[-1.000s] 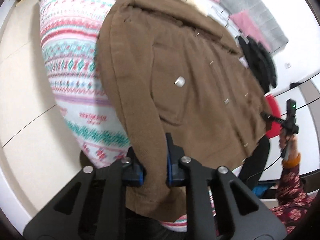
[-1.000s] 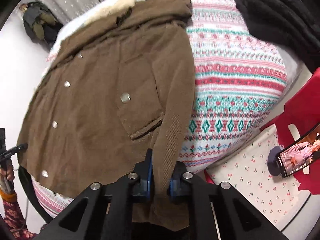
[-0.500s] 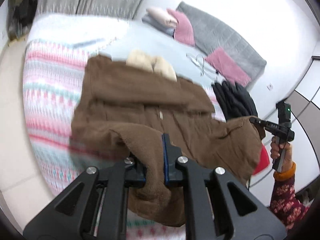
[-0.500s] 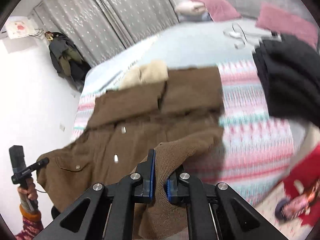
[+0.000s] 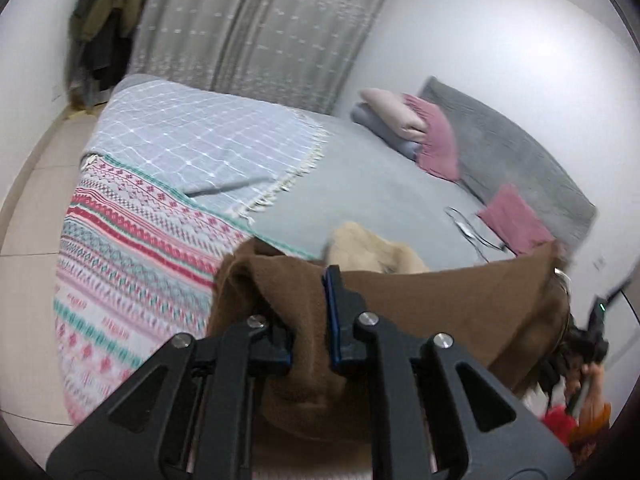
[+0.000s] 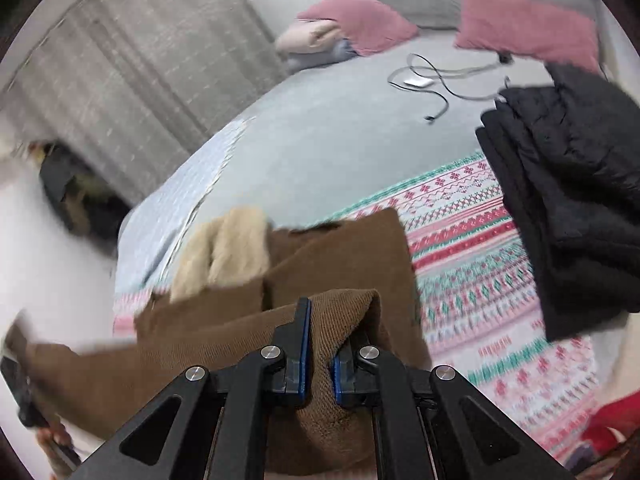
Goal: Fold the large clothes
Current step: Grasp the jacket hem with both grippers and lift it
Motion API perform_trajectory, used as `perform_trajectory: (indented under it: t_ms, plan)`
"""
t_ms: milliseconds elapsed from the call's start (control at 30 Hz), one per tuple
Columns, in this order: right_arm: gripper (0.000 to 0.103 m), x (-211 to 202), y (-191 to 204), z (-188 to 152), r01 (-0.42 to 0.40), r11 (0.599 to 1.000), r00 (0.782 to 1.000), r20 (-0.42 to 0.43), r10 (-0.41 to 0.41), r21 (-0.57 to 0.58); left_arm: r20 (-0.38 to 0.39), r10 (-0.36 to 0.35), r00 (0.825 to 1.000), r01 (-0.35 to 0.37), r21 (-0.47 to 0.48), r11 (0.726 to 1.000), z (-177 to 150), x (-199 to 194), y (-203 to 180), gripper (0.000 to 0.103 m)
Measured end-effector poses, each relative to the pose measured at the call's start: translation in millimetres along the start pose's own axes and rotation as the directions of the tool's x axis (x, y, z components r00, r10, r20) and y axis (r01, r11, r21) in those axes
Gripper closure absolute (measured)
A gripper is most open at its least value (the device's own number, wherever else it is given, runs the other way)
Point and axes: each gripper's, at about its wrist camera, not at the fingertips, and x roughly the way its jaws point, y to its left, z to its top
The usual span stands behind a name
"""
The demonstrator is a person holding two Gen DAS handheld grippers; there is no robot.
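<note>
Gripping the coat (image 5: 440,304) hem, both grippers' jaws are clamped on cloth, lifted over the bed (image 5: 360,184) toward the collar at 12 o'clock; thick fabric might slip, skewing the fold.

Both grippers are carrying the brown coat's (image 5: 440,304) lower edge up and toward its cream collar (image 6: 228,252), so the coat is doubling over itself on the patterned blanket (image 6: 472,248). The buttoned front is probably getting covered now, though blur hides it.
</note>
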Motion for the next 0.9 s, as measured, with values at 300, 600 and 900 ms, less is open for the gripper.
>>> perform_trajectory:
  t_ms: [300,600,900]
  plan:
    - [0.08,79.5,-27.7,6.7,0.012,1.0,1.0,-0.011,-0.012,0.013,-0.208,0.169,0.963,-0.141,0.142,0.98,-26.4,99.6,5.4,0.056]
    - [0.045,32.7,-22.3,1.3,0.061,0.964,0.996,0.075,-0.043,-0.26,-0.147,0.272,0.951,-0.185,0.433,0.882,-41.8,74.1,17.0,0.029]
    - [0.041,110.3,11.1,-1.1,0.231,0.874,0.97,0.03,-0.242,-0.427,-0.217,0.241,0.946,-0.156,0.35,0.924,-28.7,120.1,26.6,0.029]
